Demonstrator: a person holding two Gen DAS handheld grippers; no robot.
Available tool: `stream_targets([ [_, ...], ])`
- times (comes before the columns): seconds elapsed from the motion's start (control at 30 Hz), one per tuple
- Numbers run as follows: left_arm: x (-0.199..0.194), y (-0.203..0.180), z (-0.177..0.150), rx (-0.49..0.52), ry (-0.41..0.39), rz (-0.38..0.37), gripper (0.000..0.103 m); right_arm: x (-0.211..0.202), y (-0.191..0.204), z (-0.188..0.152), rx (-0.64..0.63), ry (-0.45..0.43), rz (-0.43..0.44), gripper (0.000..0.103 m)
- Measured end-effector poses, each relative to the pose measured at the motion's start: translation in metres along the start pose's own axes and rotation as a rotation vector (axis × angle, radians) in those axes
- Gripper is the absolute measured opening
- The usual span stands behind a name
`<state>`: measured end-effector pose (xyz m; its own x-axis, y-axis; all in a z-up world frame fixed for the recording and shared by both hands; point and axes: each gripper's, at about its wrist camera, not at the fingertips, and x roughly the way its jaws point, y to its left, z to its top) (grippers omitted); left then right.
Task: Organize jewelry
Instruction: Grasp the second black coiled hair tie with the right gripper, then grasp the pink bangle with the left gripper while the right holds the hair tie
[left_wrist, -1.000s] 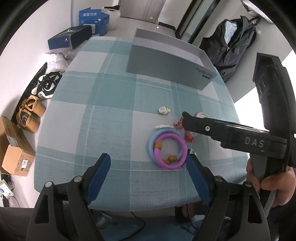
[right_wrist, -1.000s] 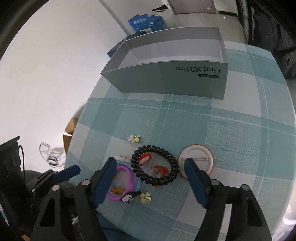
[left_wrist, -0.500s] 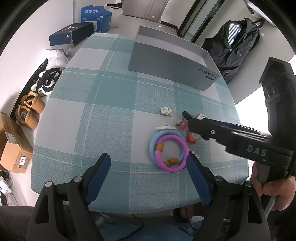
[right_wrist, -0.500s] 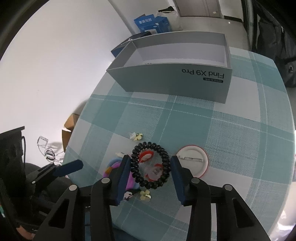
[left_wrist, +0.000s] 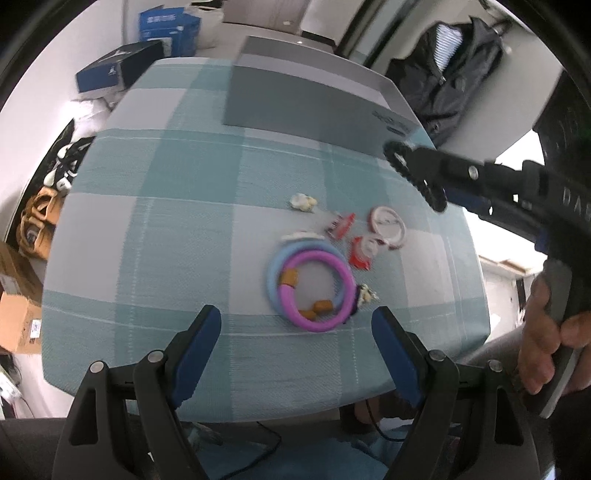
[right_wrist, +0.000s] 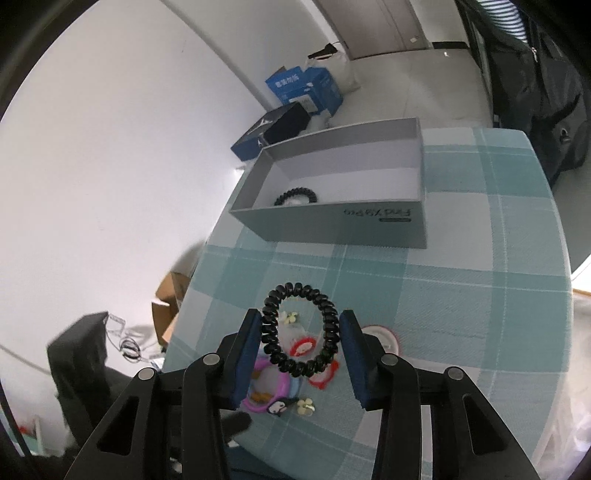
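Right gripper (right_wrist: 301, 341) clamping black coil bracelet (right_wrist: 300, 328) clear of table, right view alone shows second coil (right_wrist: 295, 196) inside grey box (right_wrist: 332, 225) at 12 o'clock, left gripper (left_wrist: 295, 332) agape, empty, purple ring (left_wrist: 317, 291) ahead

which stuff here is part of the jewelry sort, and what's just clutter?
In the job:
- black coil band, held in right gripper
- grey box, another coil band inside
- purple ring, blue ring, round badge, red clips, flower charm

Lying about:
- blue cartons
- shoebox
- shoes
- jacket
- cardboard boxes
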<state>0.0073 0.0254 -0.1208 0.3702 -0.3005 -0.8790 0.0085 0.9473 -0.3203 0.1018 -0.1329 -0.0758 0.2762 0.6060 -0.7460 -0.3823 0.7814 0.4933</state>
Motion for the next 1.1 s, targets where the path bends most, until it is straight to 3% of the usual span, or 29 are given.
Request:
stream_targets([
  [0.33, 0.015, -0.024, 0.002, 0.101, 0.004, 0.068, 0.080, -0.004, -0.004, 0.000, -0.005, -0.008, -0.001, 0.042],
  [0.4, 0.014, -0.025, 0.003, 0.114, -0.007, 0.090, 0.075, -0.005, -0.006, 0.000, 0.000, -0.011, -0.005, 0.042],
  [0.47, 0.014, -0.025, 0.004, 0.111, -0.006, 0.081, 0.055, -0.006, -0.007, 0.000, 0.007, -0.012, -0.006, 0.042],
  [0.73, 0.009, -0.020, 0.004, 0.111, -0.017, 0.059, 0.052, -0.006, -0.005, 0.001, -0.003, -0.014, -0.006, 0.042],
  [1.1, -0.001, -0.008, 0.010, 0.045, -0.022, -0.024, 0.046, -0.006, -0.007, 0.002, 0.001, -0.008, -0.004, 0.042],
])
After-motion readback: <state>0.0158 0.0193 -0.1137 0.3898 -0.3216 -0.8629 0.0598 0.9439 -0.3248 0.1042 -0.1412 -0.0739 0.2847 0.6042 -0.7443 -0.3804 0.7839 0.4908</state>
